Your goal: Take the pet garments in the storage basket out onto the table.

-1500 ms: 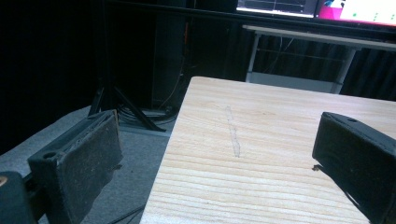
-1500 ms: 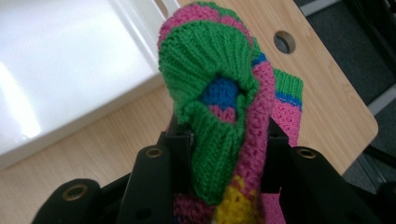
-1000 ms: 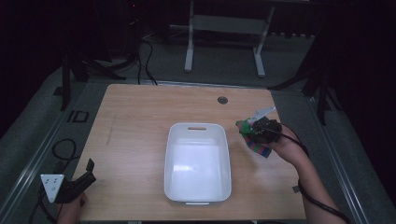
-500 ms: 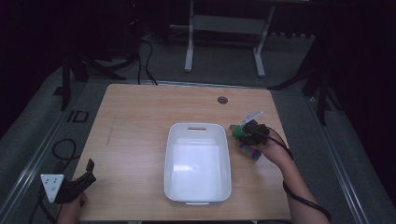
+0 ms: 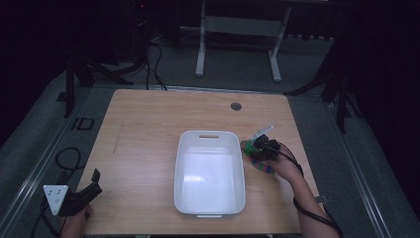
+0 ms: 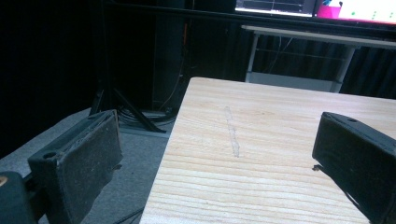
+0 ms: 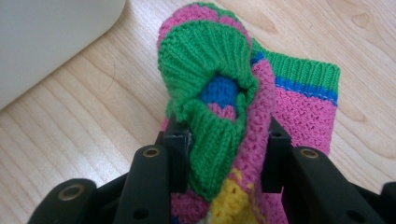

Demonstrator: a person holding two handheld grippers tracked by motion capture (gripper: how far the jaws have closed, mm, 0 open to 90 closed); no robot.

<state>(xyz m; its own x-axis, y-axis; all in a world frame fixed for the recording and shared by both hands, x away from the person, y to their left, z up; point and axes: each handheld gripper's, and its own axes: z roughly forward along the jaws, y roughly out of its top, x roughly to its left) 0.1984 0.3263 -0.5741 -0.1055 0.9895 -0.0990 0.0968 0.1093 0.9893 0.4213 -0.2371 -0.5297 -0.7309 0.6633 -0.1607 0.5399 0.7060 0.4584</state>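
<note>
With our right gripper (image 7: 223, 154) fingers clenched on the knitted sock (image 7: 243, 107) just beside the white bin (image 5: 210, 171) above the tabletop (image 5: 143, 139), probably to bin it next, our left gripper (image 6: 224, 163) idles with fingers released.

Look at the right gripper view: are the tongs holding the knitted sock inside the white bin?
No, the right tongs grip the knitted sock over bare wooden table, beside the white bin.
</note>
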